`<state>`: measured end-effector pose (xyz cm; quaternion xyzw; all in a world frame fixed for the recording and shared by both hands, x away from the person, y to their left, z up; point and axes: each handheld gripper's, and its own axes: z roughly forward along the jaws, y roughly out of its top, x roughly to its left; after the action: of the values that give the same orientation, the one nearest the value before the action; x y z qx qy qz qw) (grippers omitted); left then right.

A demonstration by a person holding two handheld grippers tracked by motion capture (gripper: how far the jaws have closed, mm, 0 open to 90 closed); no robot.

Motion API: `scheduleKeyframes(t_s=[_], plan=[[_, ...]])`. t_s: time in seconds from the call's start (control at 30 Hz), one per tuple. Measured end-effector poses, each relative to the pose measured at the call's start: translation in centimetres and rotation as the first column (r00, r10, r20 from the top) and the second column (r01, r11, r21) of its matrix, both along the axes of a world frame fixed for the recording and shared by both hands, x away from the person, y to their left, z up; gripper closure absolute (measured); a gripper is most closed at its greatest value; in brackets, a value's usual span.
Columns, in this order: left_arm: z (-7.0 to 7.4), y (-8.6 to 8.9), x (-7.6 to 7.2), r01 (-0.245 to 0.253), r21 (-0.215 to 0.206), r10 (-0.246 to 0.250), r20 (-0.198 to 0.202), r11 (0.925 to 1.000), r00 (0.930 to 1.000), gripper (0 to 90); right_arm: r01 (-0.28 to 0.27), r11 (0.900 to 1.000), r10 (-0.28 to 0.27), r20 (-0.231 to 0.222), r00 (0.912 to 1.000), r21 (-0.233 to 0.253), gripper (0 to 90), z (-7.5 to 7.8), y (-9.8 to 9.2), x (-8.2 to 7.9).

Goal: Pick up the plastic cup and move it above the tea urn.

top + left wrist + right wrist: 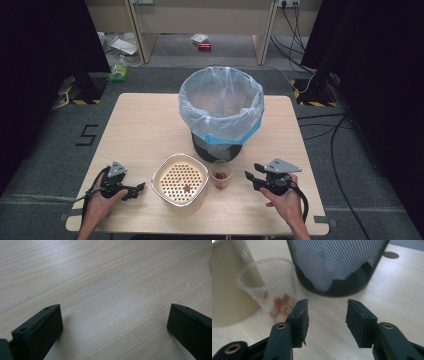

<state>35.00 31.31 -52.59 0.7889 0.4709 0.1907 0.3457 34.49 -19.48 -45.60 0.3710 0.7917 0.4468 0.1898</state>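
At the bench's near edge in the high view, the cup (220, 174) with reddish bits stands between the strainer bowl (180, 179) and the right gripper (252, 179), just in front of the lined bin (221, 107). Left gripper (135, 190) rests near the near-left corner, beside the bowl. In the left gripper view, fingers (40, 330) are spread wide over bare bench (105, 277). In the right gripper view, fingers (300, 317) are spread and empty, the cup (272, 290) just off the left one. Risk: thin, light cup, so an off-centre close likely tips or crushes it and spills. Bin wall (334, 262) crowds the approach from behind.
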Motion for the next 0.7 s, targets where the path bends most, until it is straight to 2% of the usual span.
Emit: scheduleKeyframes(t_s=[0.23,0.3,0.43,0.57,0.7], plan=[[0.0,0.0,0.0,0.0,0.0,0.0,0.0,1.0,1.0,0.0,-0.05,0.999,0.05,0.009,0.9987,0.017,57.5,1.6,2.4,0.2],[0.0,0.0,0.0,0.0,0.0,0.0,0.0,1.0,1.0,0.0,-0.059,0.998,0.059,0.013,0.9982,0.012,57.9,1.8,2.8,0.4],[0.0,0.0,0.0,0.0,0.0,0.0,0.0,1.0,1.0,0.0,-0.102,0.995,0.102,0.028,0.9944,-0.013,60.4,2.8,4.8,1.5],[0.0,0.0,0.0,0.0,0.0,0.0,0.0,1.0,1.0,0.0,-0.116,0.993,0.116,0.018,0.9931,-0.023,62.0,3.0,5.7,2.2],[0.0,0.0,0.0,0.0,0.0,0.0,0.0,1.0,1.0,0.0,-0.137,0.989,0.137,-0.009,0.9905,-0.054,64.6,2.2,6.2,2.5]])
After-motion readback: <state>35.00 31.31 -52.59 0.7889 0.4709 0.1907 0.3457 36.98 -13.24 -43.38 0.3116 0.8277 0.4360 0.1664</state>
